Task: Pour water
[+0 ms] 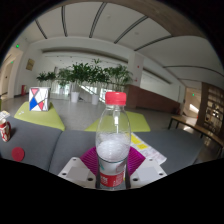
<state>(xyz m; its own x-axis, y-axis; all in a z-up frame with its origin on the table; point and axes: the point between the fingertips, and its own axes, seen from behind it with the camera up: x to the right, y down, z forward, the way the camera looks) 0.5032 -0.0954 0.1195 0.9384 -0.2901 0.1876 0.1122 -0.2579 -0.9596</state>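
Clenched around a clear plastic water bottle point(113, 140) with red cap, upright, tongs point(112, 172) narrowly parted, above grey desk point(60, 140) edge.

The gripper point(111, 172) has two pale grey fingers point(74, 170), flat and blocky. Each one has a bright pink pad point(90, 160) on its inner side. A small dark hole shows on each finger.

Bottle point(113, 140) base and finger point(80, 170) tips hidden below
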